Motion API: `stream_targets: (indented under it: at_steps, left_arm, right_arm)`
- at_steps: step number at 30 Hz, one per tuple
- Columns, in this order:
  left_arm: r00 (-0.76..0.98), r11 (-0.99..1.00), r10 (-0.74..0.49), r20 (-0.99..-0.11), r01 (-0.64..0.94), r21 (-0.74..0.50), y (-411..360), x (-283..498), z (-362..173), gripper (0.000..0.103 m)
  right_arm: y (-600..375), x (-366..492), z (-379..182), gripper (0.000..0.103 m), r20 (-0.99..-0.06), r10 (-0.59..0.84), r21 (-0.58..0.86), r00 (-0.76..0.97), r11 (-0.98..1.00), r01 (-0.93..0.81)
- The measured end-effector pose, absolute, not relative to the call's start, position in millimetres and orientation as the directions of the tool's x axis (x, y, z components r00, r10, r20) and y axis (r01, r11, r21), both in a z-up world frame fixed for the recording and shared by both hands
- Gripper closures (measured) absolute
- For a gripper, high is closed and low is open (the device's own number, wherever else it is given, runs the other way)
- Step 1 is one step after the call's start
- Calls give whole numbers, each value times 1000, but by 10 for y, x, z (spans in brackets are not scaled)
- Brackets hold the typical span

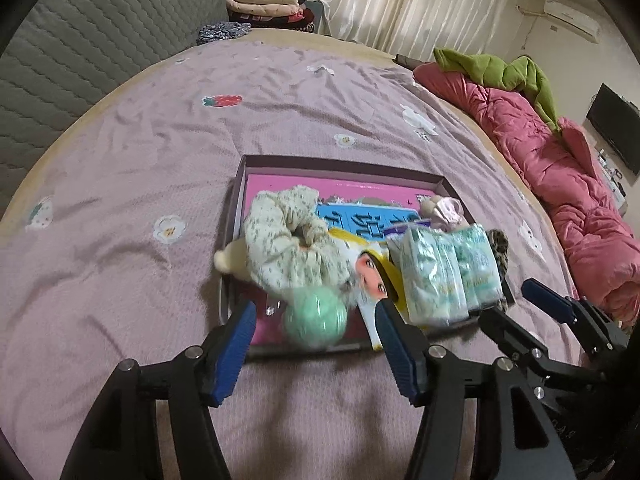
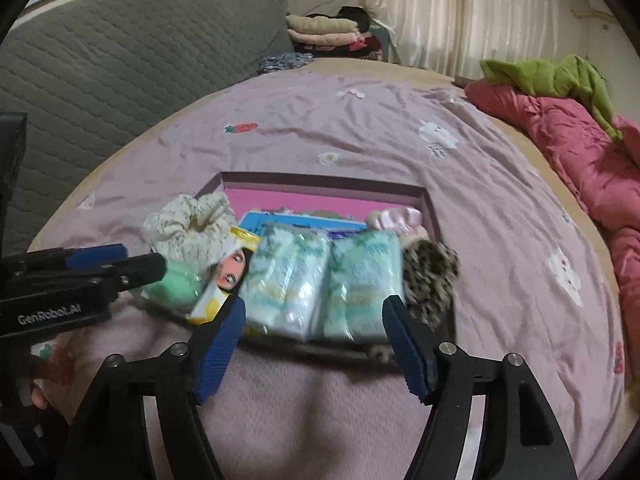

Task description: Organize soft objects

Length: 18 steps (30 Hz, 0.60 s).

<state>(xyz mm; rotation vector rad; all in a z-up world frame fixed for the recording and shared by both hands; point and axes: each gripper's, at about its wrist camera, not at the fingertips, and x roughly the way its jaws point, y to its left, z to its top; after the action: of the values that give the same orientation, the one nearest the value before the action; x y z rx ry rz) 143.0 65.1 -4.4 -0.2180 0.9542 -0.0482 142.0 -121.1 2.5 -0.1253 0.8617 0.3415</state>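
A shallow dark-walled box (image 1: 340,164) lies on the bed with a pink book in its bottom. Inside are a cream floral scrunchie (image 1: 280,248), a mint-green ball (image 1: 316,318), tissue packs (image 1: 448,276), a leopard-print scrunchie (image 1: 500,248) and a pink satin scrunchie (image 1: 448,208). My left gripper (image 1: 314,316) is open at the box's near edge. The ball lies between its blue pads, untouched. My right gripper (image 2: 313,312) is open too, with the tissue packs (image 2: 320,280) lying just beyond its tips, apart from the pads. The leopard-print scrunchie (image 2: 430,276) sits right of them.
The bed has a mauve sheet (image 1: 160,152) with fruit and flower prints. A pink quilt (image 1: 560,184) with a green cloth on it runs along the right side. A grey quilted headboard (image 1: 80,48) stands at the left, and folded clothes (image 1: 264,4) are stacked behind.
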Motion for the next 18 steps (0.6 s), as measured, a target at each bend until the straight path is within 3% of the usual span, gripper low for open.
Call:
stream_targets:
  at_steps: [18]
  left_arm:
    - [591,986,-88,-802,-65,-156,376,731,62,42]
  right_arm:
    - [-1403,695,35,29,-756,191,-2,626,956,-294]
